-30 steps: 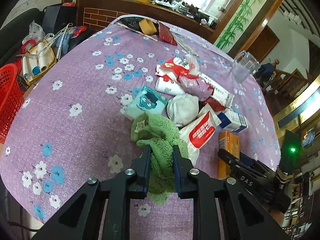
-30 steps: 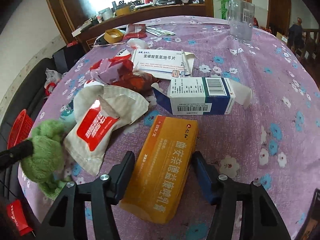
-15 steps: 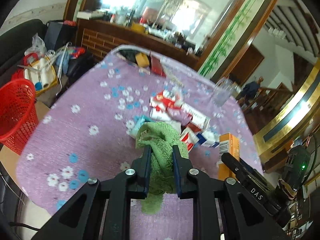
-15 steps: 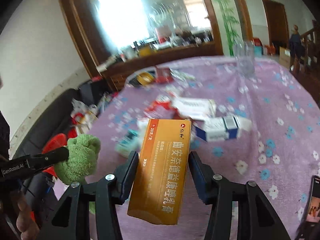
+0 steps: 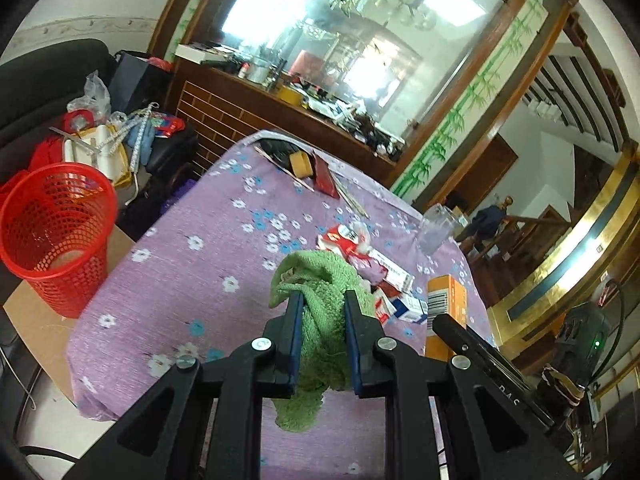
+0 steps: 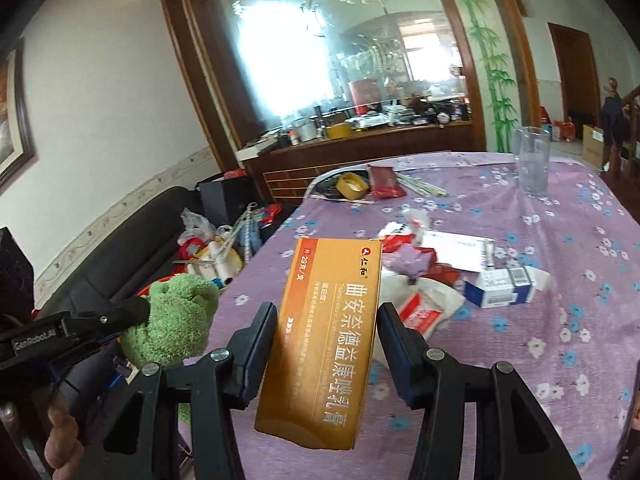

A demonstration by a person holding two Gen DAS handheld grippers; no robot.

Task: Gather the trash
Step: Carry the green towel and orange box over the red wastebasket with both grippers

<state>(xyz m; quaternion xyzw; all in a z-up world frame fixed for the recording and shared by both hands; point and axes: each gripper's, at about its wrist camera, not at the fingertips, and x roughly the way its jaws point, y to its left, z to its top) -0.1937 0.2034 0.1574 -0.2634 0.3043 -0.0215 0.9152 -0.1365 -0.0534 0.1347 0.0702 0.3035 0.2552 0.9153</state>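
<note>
My left gripper (image 5: 322, 300) is shut on a green knitted cloth (image 5: 324, 312) and holds it in the air above the near edge of the purple flowered table (image 5: 208, 240). My right gripper (image 6: 328, 312) is shut on an orange medicine box (image 6: 328, 340), lifted above the table (image 6: 560, 280). The orange box also shows at the right of the left wrist view (image 5: 446, 304). The cloth shows at the left of the right wrist view (image 6: 172, 324). A red mesh waste basket (image 5: 52, 236) stands on the floor left of the table.
A pile of wrappers and boxes (image 6: 440, 276) lies mid-table, with a blue and white box (image 6: 504, 288). A clear glass (image 6: 532, 160) stands at the far right. A tape roll (image 6: 352, 186) and a red packet (image 6: 384, 180) lie at the far edge. Clutter (image 5: 104, 140) sits beyond the basket.
Both grippers have risen and drawn back from the table with the cloth and the orange box. The red basket has come into fuller view at the left.
</note>
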